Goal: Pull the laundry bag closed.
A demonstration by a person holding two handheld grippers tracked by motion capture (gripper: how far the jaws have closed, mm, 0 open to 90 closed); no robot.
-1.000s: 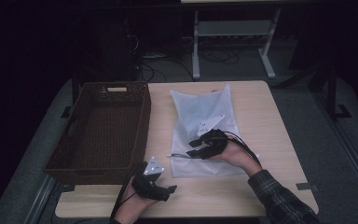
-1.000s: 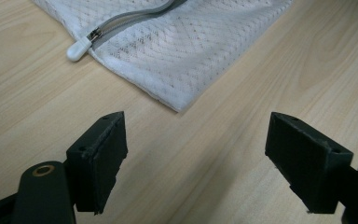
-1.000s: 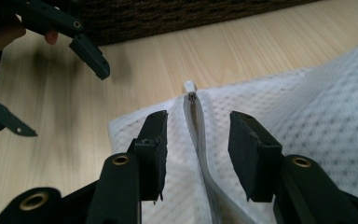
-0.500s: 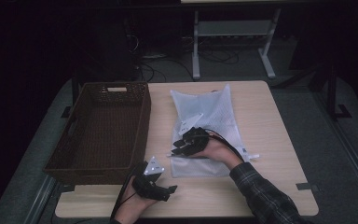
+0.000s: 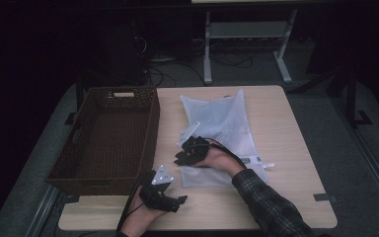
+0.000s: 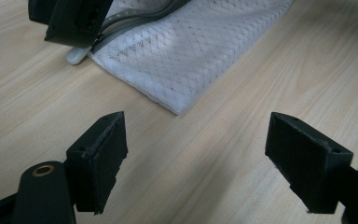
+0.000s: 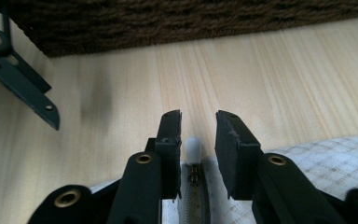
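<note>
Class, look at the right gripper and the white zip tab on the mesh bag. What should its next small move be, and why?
Probably finish closing on the zip tab. The right gripper has just been closing, and the tab sits between its fingers with a gap left at one side. The left gripper waits open over bare table near the mesh bag.

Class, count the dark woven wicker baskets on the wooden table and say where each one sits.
1. The dark woven wicker basket stands at the table's left side, beside the white mesh zip bag.
</note>
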